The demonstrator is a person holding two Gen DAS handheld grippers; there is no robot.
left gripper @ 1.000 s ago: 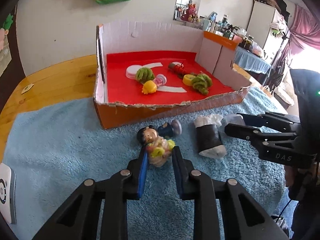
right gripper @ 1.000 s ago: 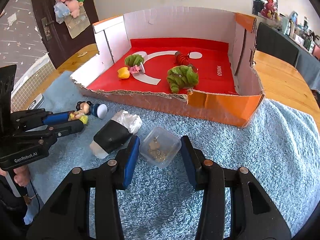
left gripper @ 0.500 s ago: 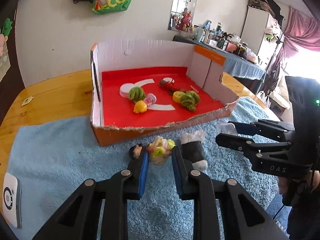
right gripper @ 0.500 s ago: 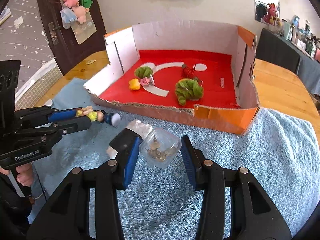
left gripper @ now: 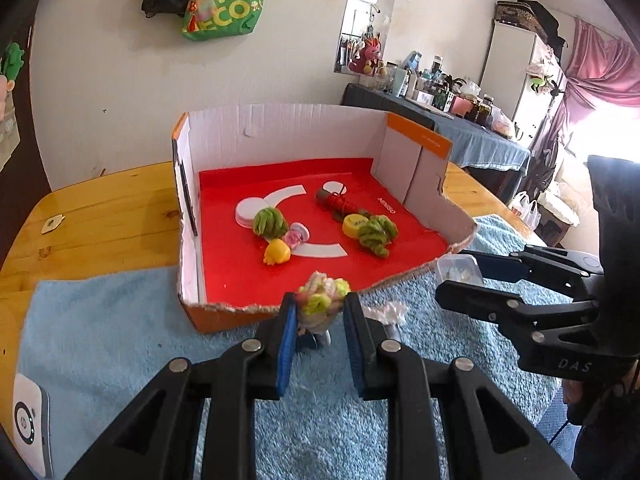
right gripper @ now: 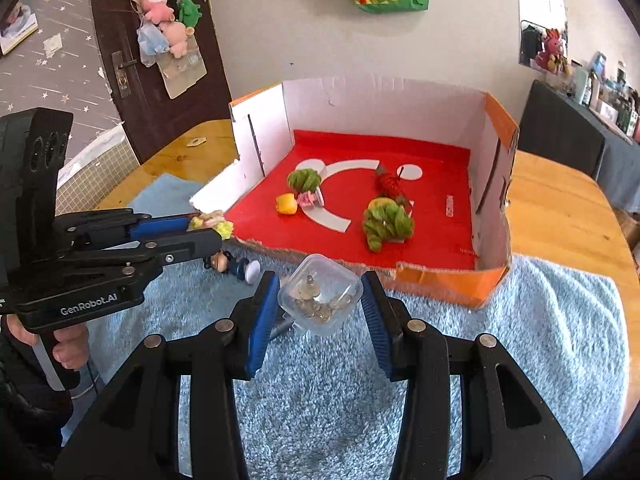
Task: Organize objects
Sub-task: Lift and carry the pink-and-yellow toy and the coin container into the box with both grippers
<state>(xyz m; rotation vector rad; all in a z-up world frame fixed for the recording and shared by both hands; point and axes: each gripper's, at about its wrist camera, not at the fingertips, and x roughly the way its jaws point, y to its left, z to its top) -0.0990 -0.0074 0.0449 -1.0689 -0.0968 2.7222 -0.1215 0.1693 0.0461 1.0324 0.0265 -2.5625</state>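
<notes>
The left tongs (left gripper: 320, 312) are clenched on a small doll (left gripper: 320, 300), gripping its pink and yellow-green body between the blue pads; the doll's dark-haired head and white-tipped end hang below the tongs in the right wrist view (right gripper: 230, 262), clear of the blue fleece mat (left gripper: 100, 340). The doll is held just in front of the torn front edge of the cardboard box (left gripper: 280, 128).

The right tongs (right gripper: 320, 300) grasp a small clear plastic box (right gripper: 324, 294) with metal trinkets inside, lifted above the mat and also just short of the cardboard box's front edge. Beneath it a black-wrapped bundle with crinkled white plastic (left gripper: 386, 314) lies on the mat, mostly hidden.

Inside the cardboard box, on its red floor, sit a green yarn ball (left gripper: 270, 222), a yellow toy (left gripper: 277, 253), a pink piece (left gripper: 297, 235), a red-threaded spool (left gripper: 336, 202), a yellow disc (left gripper: 354, 225) and a larger green yarn bundle (left gripper: 376, 234) touching the disc.

The mat covers the near part of the wooden desk (left gripper: 104, 208). A white device (left gripper: 28, 424) lies at the mat's left edge.
</notes>
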